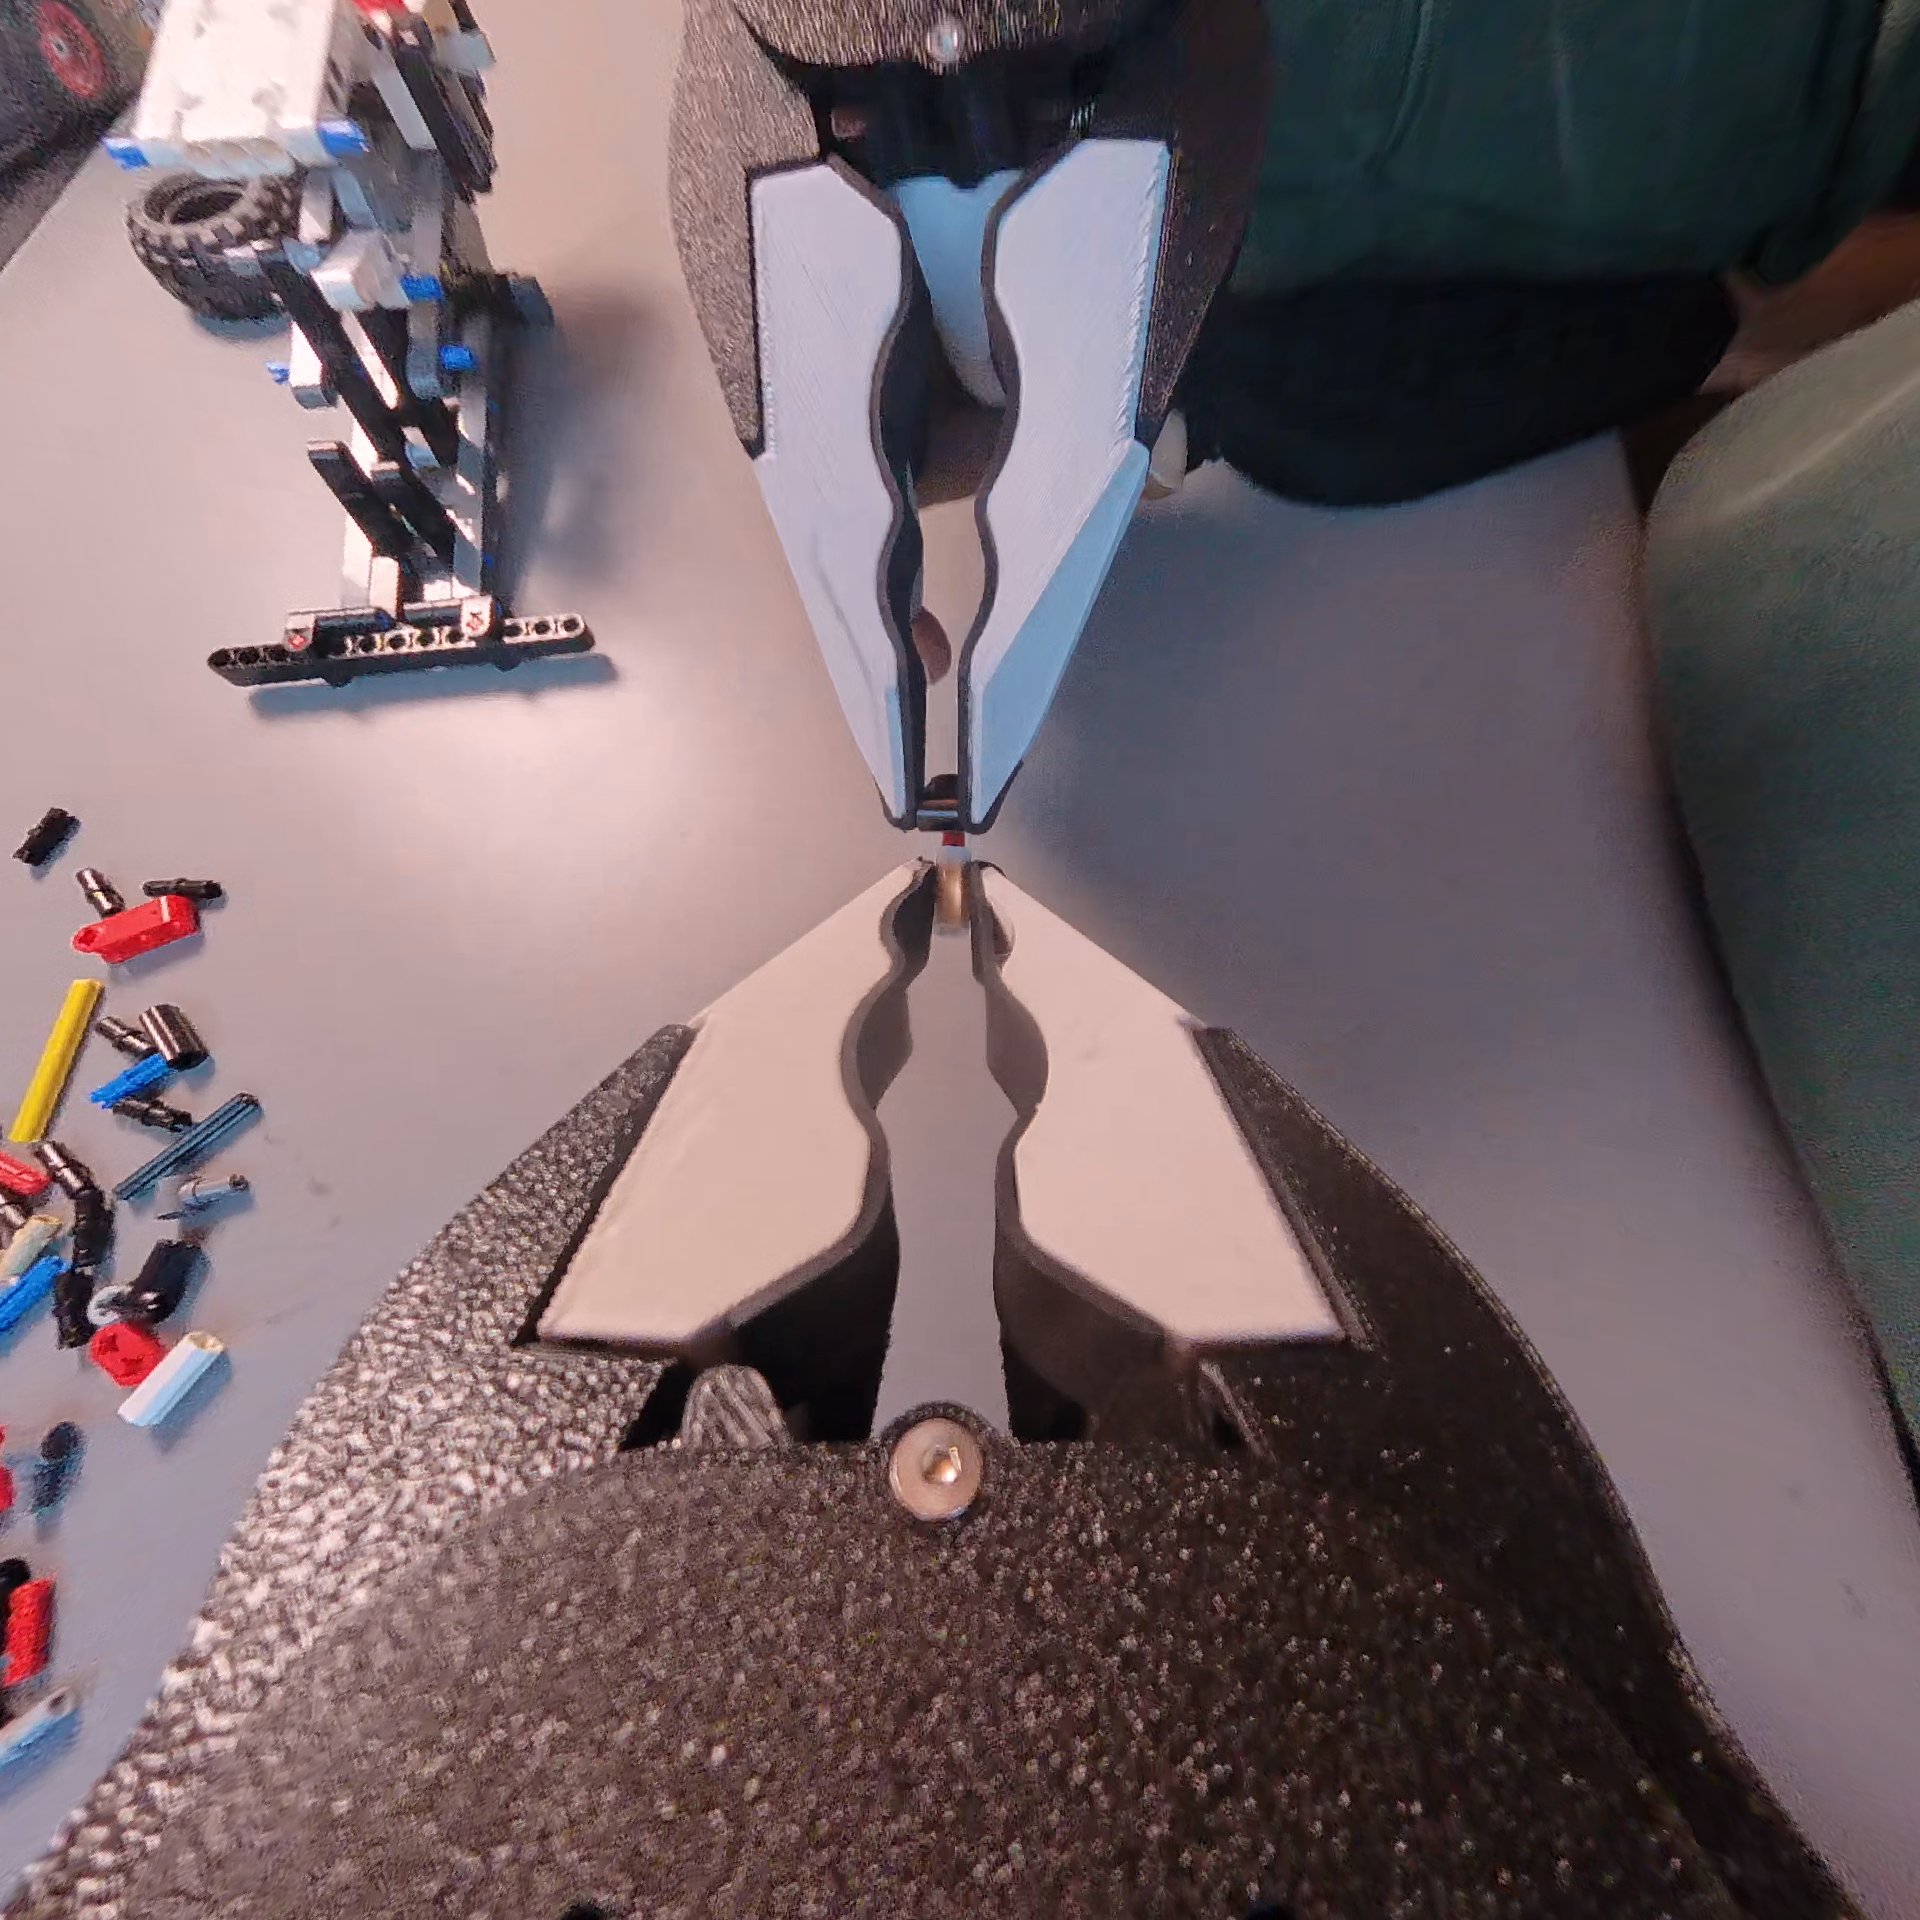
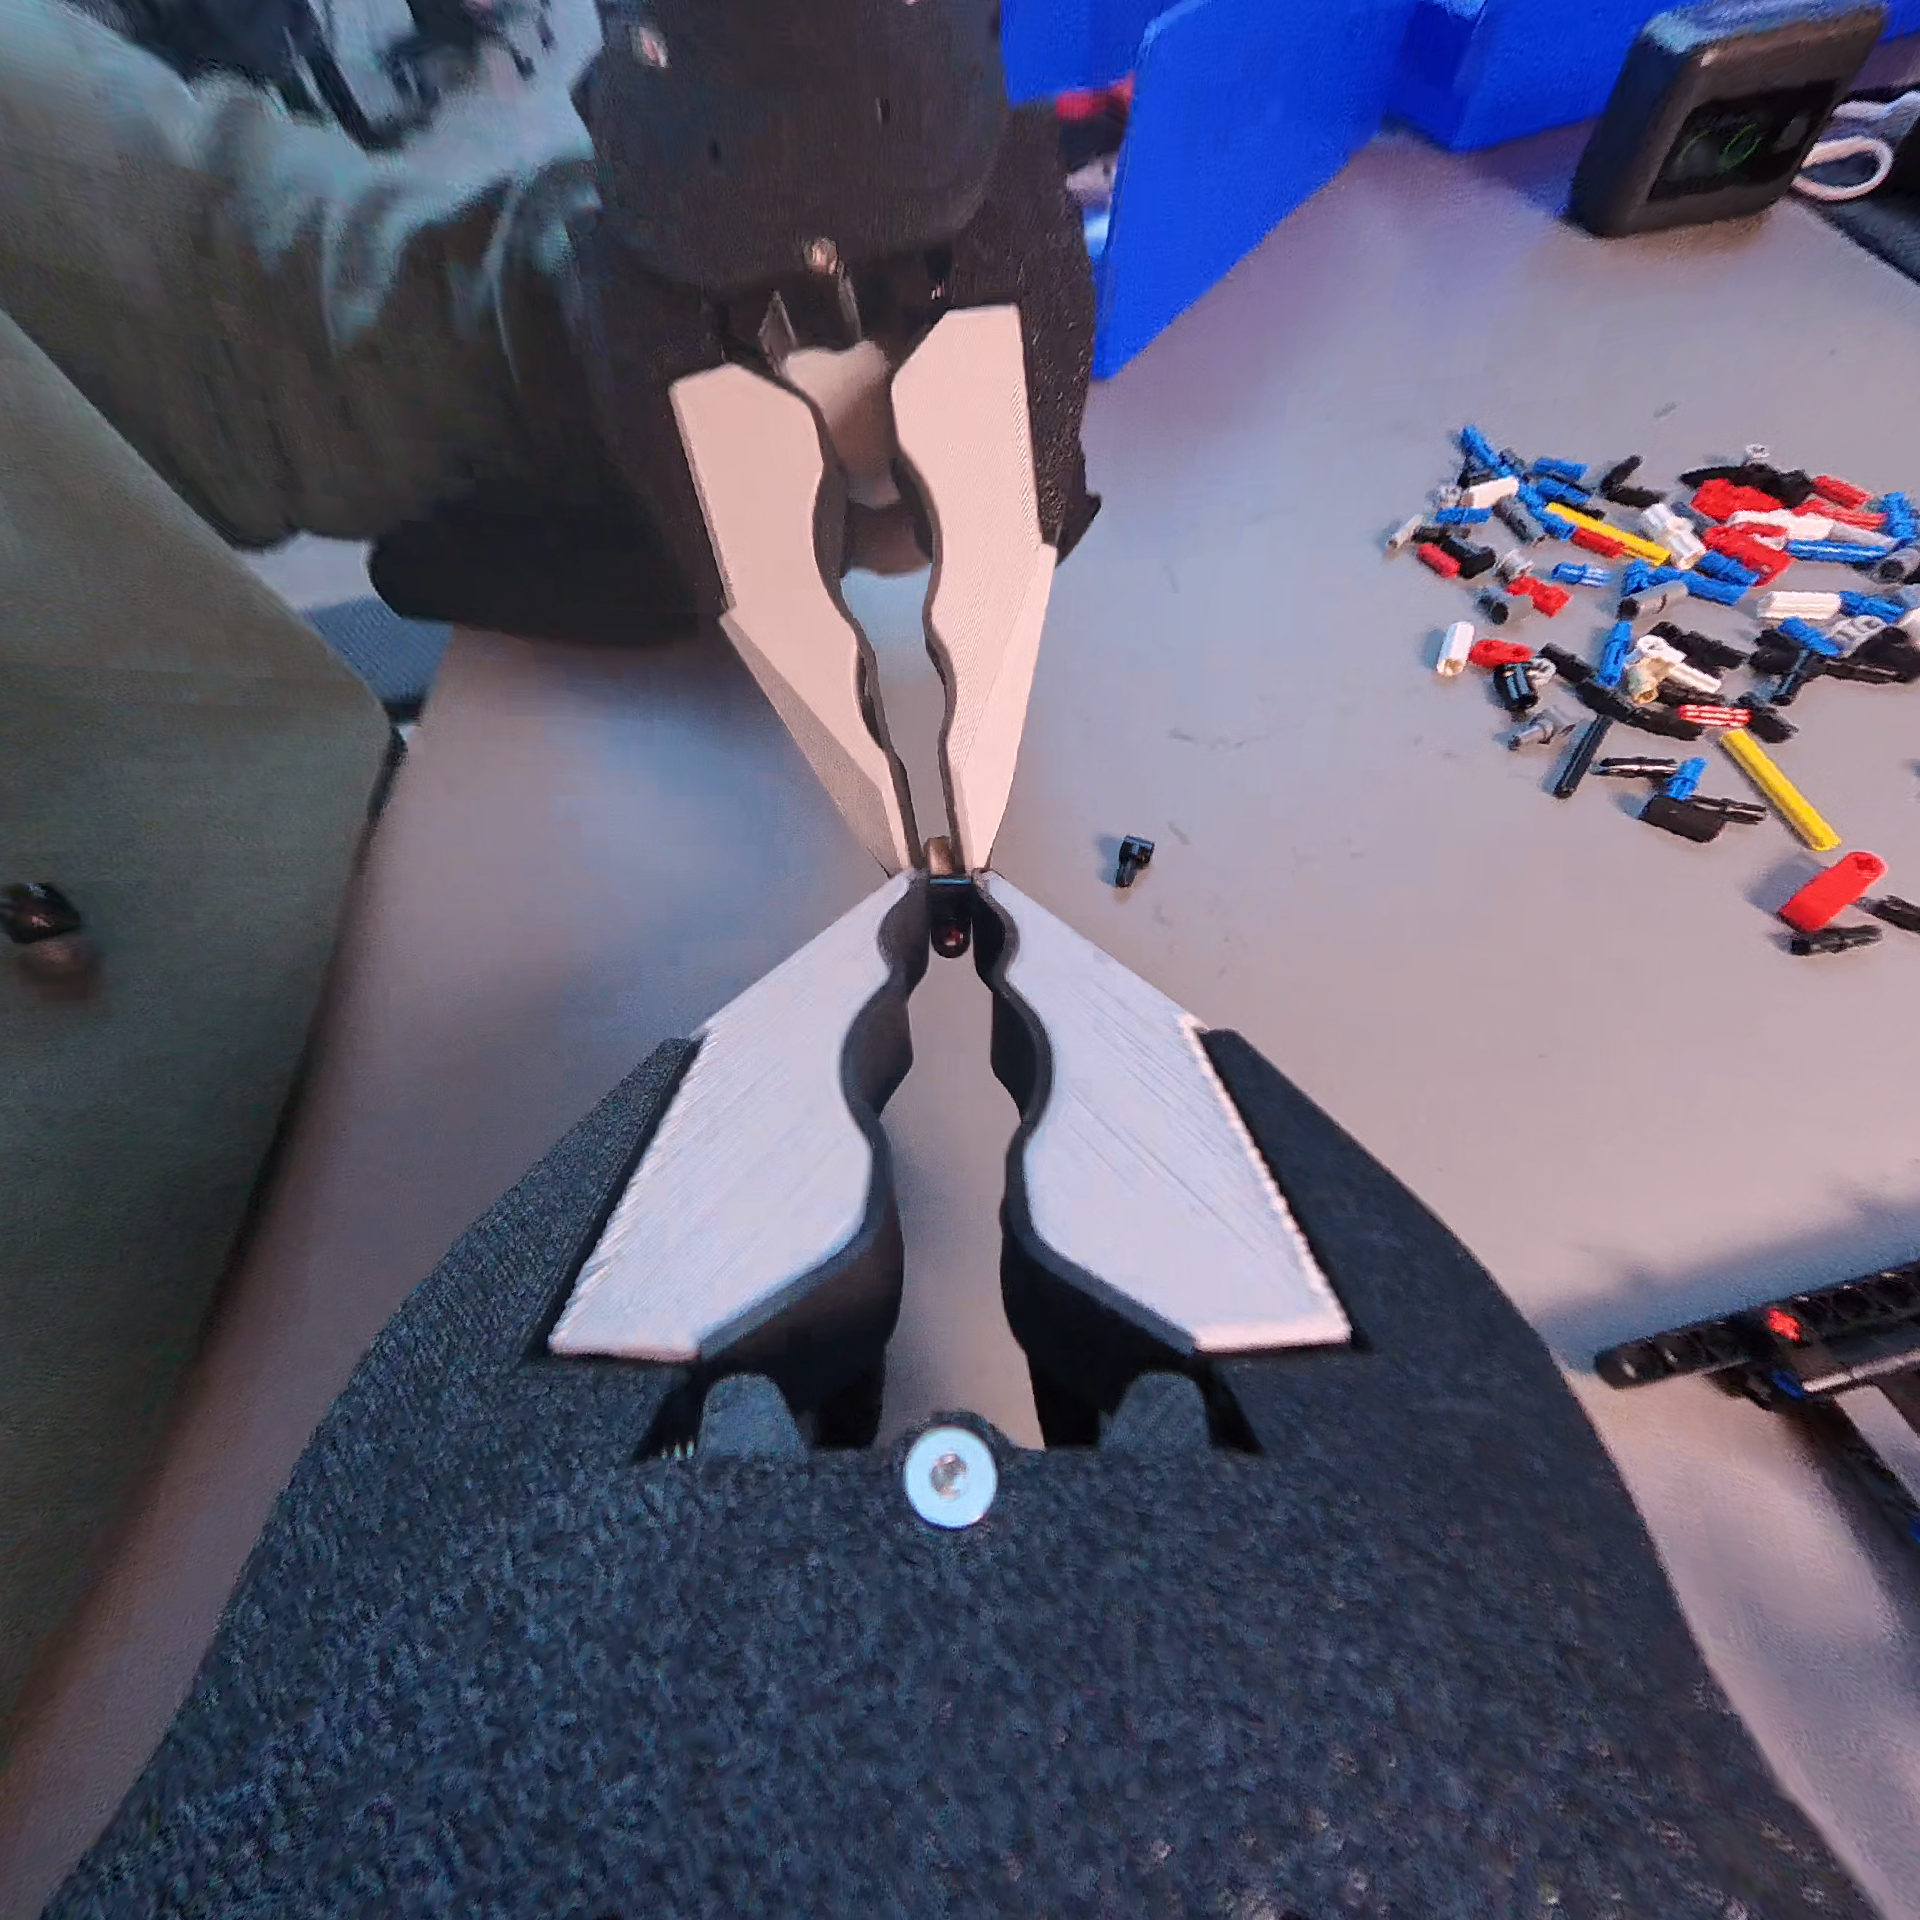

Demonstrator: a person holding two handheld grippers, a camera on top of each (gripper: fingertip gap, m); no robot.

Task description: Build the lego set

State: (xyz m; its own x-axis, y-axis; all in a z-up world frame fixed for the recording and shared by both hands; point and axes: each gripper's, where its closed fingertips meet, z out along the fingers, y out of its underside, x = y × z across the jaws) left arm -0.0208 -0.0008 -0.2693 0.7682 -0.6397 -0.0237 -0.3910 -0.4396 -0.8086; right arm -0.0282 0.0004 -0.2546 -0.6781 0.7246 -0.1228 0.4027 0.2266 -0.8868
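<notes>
My left gripper (image 1: 951, 881) is shut on a small tan round piece (image 1: 951, 902). My right gripper (image 2: 951, 883) is shut on a small black piece with a red centre (image 2: 949, 920). The two grippers meet tip to tip above the grey table, and the two pieces touch or nearly touch. In the left wrist view the right gripper (image 1: 943, 821) comes in from the top. In the right wrist view the left gripper (image 2: 938, 858) comes in from the top. The part-built black and white model (image 1: 395, 436) lies at the upper left.
Loose small parts lie in a pile on the table (image 1: 104, 1195), also in the right wrist view (image 2: 1683, 623). A lone black pin (image 2: 1135, 860) lies near the tips. A tyre (image 1: 197, 244), blue bins (image 2: 1247, 156) and a black device (image 2: 1725, 125) stand farther off. A person's green sleeve (image 1: 1507, 135) is behind. The grippers are tip to tip, or close to it.
</notes>
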